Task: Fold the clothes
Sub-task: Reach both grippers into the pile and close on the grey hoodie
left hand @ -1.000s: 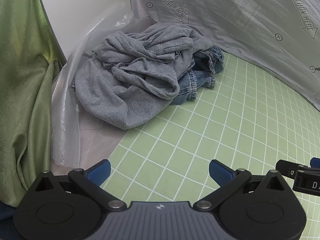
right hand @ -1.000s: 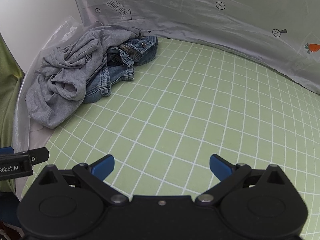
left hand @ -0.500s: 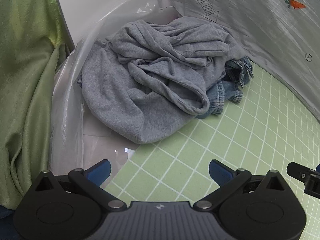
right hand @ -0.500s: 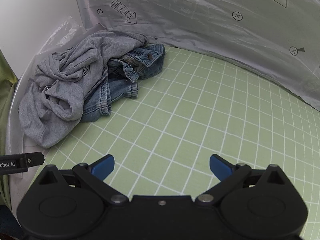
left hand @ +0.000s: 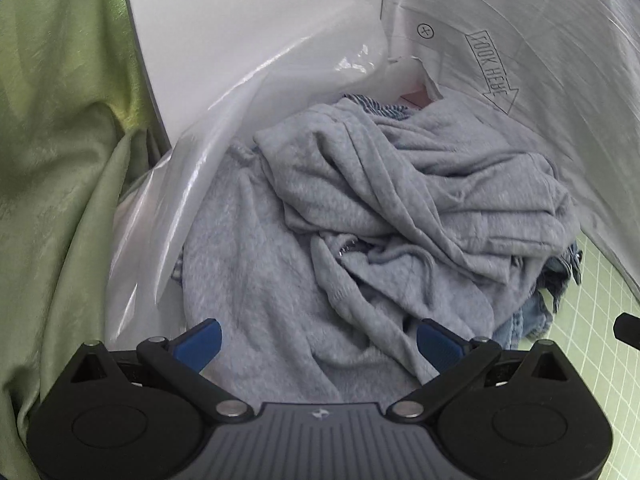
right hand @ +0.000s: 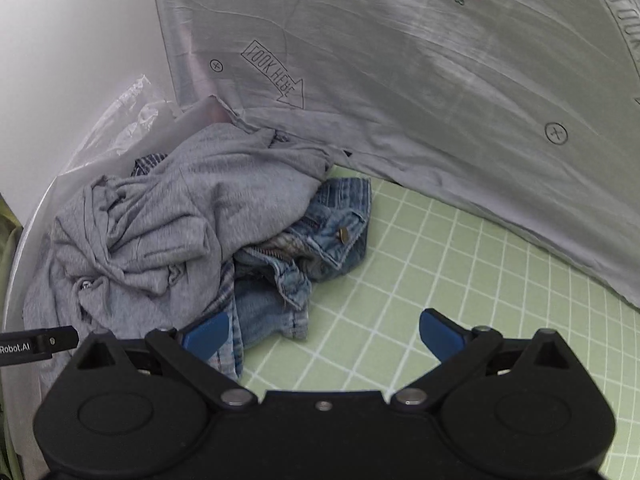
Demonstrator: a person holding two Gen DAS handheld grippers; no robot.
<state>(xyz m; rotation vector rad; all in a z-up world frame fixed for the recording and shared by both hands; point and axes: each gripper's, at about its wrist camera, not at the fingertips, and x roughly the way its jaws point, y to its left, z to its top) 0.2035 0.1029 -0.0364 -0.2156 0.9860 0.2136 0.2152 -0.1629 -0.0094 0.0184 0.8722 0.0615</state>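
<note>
Lying crumpled in the far left corner of the bench (right hand: 460,264), which wore a green gridded mat, a grey hooded sweatshirt (left hand: 360,216) sat heaped over a pair of blue jeans (right hand: 320,240). A clear plastic bag (left hand: 224,152) stood crinkled behind the pile, and a grey printed sheet (right hand: 420,92) hung as a backdrop. A green curtain (left hand: 60,140) fell at the left edge.

The left claw (left hand: 318,338) hovered low over the sweatshirt, its blue pads spread wide and gripping nothing; whether they touched the cloth could not be told. The right claw (right hand: 324,334) was likewise wide and empty, its left pad just over the hem of the jeans, its right pad above bare mat.

The sweatshirt looked soft, thick and limp. It would likely sag and drag its sleeves when lifted, and give no stiffness to push against. A drawstring (left hand: 400,256) and a ribbed cuff (left hand: 344,292) showed near the middle of the heap. A pinch on a thick seam such as the cuff or the hem would probably hold better than one on a loose fold, which could slip free. The jeans, denser and stiffer, seemed partly pinned beneath, so the sweatshirt appeared the one to lift first.
</note>
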